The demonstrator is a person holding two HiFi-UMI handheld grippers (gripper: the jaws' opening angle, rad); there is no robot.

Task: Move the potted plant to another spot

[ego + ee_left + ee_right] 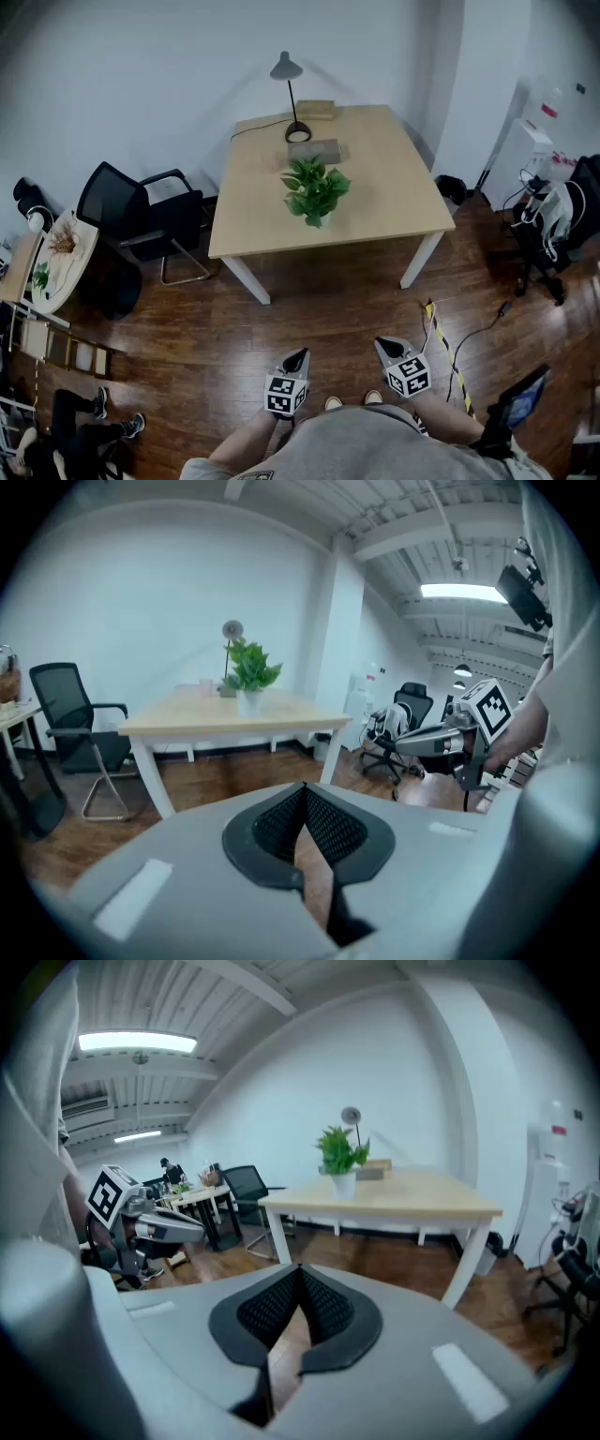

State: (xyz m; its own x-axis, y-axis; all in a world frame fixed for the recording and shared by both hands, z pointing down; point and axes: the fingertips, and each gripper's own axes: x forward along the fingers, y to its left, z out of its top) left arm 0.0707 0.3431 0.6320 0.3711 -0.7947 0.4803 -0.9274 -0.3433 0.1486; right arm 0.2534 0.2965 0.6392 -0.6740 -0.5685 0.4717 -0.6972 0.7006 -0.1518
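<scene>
**Plant on the table, both claws closed and empty**

Leaves first: the potted plant (315,191) stands upright in a white pot near the middle of the pale wooden table (384,202), a little towards the edge that faces the person. Just behind it lies a flat grey block (315,150). Behind that stands a black desk lamp (290,97), its base close to the block and its cord trailing off towards the wall. A tan box (315,109) sits at the table's far edge, against the white wall.

A black chair (141,220) stands off the table's left side. Further left is a small white side table (70,272) with a few things on it. Striped yellow-and-black tape (445,352) runs across the dark wooden floor (319,309) on the right.

The person stands well back from the table with both tools held low in front of the body, angled down and pointing towards the table. The left gripper (300,355) has its ribbed black pads pressed together at the tips, with nothing between them. The right gripper (379,343) is the same: jaws closed on each other, holding nothing. Both are well apart from the plant.
</scene>
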